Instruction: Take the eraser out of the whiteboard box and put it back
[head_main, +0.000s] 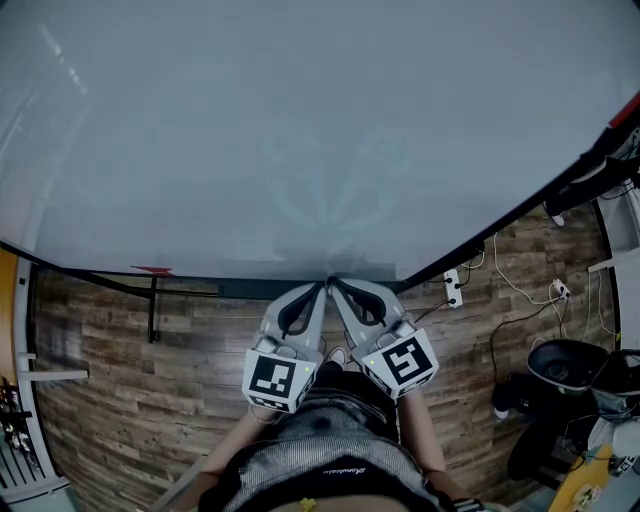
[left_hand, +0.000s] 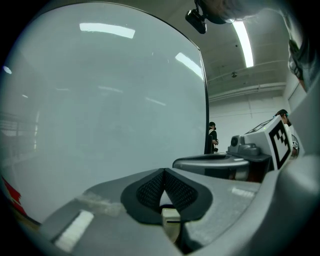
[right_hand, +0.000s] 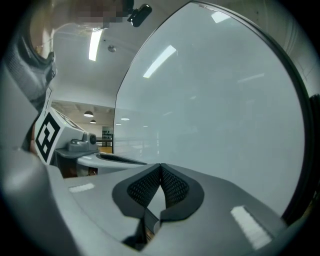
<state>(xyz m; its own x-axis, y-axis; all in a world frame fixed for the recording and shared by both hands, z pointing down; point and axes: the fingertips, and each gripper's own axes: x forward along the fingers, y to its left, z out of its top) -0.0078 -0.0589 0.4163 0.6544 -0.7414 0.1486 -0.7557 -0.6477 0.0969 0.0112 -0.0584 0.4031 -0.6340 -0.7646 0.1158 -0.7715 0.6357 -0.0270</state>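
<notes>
A large white whiteboard fills most of the head view, and both gripper views face its blank surface. My left gripper and right gripper are side by side just below the board's lower edge, tips nearly touching each other. In the left gripper view the left gripper has its black pads together with nothing between them. The right gripper is likewise shut and empty. A small red thing lies on the board's lower ledge far to the left, also visible at the left gripper view's edge. I see no eraser or box clearly.
The wooden floor lies below the board. A power strip with cables sits right of the board's stand, and a black round object stands at the far right. A person stands far off beyond the board's edge.
</notes>
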